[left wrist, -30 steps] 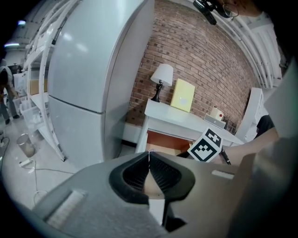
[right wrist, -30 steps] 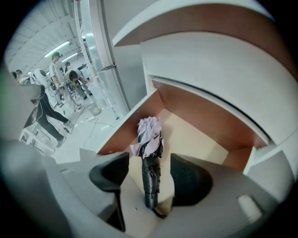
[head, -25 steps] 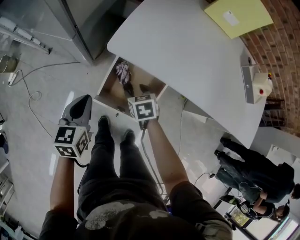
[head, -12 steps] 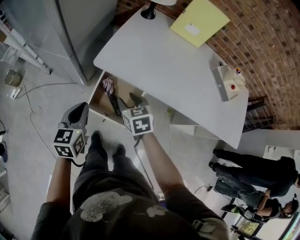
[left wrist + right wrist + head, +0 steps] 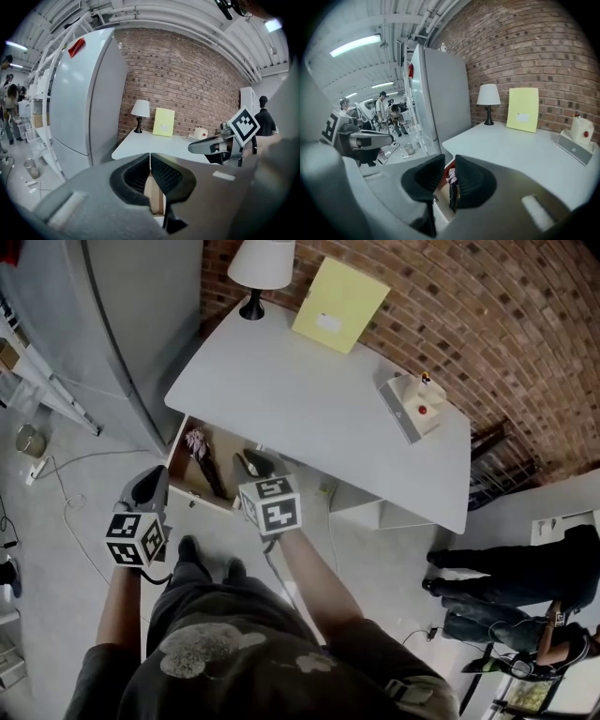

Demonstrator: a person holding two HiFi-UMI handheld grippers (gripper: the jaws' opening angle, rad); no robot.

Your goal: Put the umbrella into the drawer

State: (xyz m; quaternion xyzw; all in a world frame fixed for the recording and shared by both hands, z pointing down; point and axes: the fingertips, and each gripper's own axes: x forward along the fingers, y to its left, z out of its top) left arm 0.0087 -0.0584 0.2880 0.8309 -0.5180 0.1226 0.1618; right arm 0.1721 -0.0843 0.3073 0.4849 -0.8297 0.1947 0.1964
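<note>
- A person stands over a white tabletop (image 5: pixel 309 409) set against a red brick wall (image 5: pixel 487 306).
- Below the table's near edge, a shallow wooden drawer with a white front (image 5: pixel 202 500) stands pulled open.
- The dark folded umbrella with a pale pink patterned end (image 5: pixel 202 460) lies inside the drawer, toward its left side.
- The left gripper (image 5: pixel 150 160) is held above the floor beside the drawer. Its ribbed jaws meet at the tips and hold nothing.
- The right gripper (image 5: pixel 449 165) is above the drawer. Its jaws have just been closing and stand a narrow gap apart with nothing between them.
- A white-shaded lamp (image 5: pixel 261 266), a yellow folder (image 5: pixel 339 292) and a white box with a red button (image 5: pixel 412 404) sit along the table's far side.
</note>
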